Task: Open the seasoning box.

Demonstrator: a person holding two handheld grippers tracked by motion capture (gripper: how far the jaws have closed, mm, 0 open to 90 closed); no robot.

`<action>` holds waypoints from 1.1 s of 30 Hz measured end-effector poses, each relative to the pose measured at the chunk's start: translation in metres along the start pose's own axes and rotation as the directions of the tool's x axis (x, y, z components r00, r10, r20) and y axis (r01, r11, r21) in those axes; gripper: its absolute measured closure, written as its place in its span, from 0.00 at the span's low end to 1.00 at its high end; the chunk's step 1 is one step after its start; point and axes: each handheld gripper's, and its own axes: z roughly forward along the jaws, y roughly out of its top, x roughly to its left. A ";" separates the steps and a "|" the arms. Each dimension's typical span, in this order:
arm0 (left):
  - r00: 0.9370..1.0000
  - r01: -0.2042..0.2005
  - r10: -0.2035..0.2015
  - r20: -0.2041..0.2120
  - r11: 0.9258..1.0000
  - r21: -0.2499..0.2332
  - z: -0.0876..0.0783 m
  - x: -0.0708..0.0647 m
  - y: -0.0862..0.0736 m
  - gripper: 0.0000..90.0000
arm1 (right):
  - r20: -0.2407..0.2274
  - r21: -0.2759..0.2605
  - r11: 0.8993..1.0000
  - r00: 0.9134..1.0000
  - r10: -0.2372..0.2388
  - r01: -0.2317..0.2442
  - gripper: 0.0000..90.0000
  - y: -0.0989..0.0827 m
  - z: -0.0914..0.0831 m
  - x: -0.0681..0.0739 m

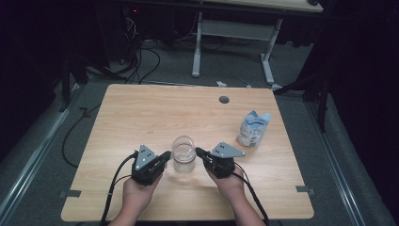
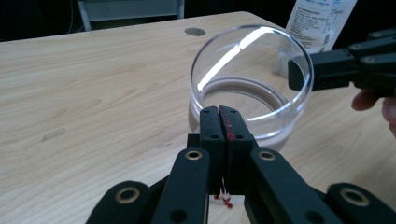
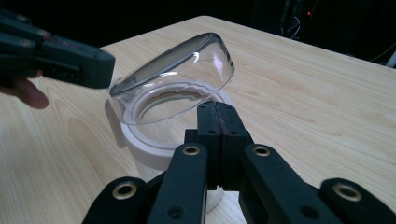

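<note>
1. The clear glass jar [image 1: 183, 155] stands upright on the wooden counter [image 1: 141, 113], right between the two grippers, open mouth up.
2. The left gripper [image 1: 165, 156] has its fingers [image 2: 211, 127] pressed together with nothing in them, tips just beside the jar's near wall.
3. The right gripper [image 1: 199, 152] comes in from the other side, its fingers [image 3: 231, 126] also pressed flat together and empty, tips close to the jar's rim.
4. In the left gripper view, the right gripper's dark tip [image 2: 308, 70] sits against the jar's far rim; whether it touches, I cannot tell.
5. Beyond the right fingers, well apart from the jar, a white and blue pouch [image 1: 254, 128] stands on the counter.
6. Farther out past both sets of fingers, a round cable hole [image 1: 224, 100] sits in the counter near its far edge.
7. Nothing lies between either set of fingers and the jar.
</note>
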 end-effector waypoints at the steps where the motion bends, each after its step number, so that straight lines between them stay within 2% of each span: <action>1: 1.000 0.003 -0.003 0.002 1.000 -0.005 -0.001 -0.001 -0.001 0.98 | -0.001 -0.004 1.000 1.000 0.001 -0.001 1.00 0.001 -0.001 0.001; 4: 1.000 0.008 -0.008 0.016 1.000 -0.011 -0.005 -0.004 -0.005 0.96 | -0.005 -0.009 1.000 1.000 0.002 -0.002 0.99 0.003 -0.002 0.002; 9: 0.999 -0.011 0.011 0.036 1.000 -0.006 -0.005 -0.014 -0.015 0.96 | -0.010 -0.017 1.000 1.000 -0.015 0.015 1.00 0.007 -0.003 0.007; 13: 0.997 0.007 -0.007 0.076 1.000 -0.005 0.000 -0.020 -0.019 0.96 | -0.012 -0.025 0.999 1.000 -0.026 0.026 0.99 0.014 -0.005 0.012; 17: 0.997 0.008 -0.008 0.080 1.000 -0.005 0.004 -0.023 -0.019 0.96 | -0.019 -0.034 0.999 0.999 -0.035 0.034 0.99 0.020 -0.006 0.016; 18: 0.995 0.005 -0.005 0.097 1.000 -0.007 0.007 -0.027 -0.018 0.96 | -0.020 -0.023 0.998 0.998 -0.054 0.054 0.99 0.024 -0.004 0.020; 20: 0.994 0.010 -0.009 0.106 1.000 -0.006 0.010 -0.030 -0.017 0.96 | -0.023 -0.021 0.998 0.998 -0.059 0.058 0.99 0.026 -0.005 0.021; 26: 0.995 0.009 -0.007 0.100 1.000 -0.016 0.016 -0.035 -0.015 0.96 | -0.031 -0.022 0.998 0.998 -0.062 0.062 0.99 0.028 -0.004 0.027; 33: 0.994 0.030 -0.027 0.105 0.999 -0.023 0.021 -0.038 -0.013 0.96 | -0.046 -0.026 0.997 0.996 -0.075 0.074 1.00 0.030 -0.002 0.035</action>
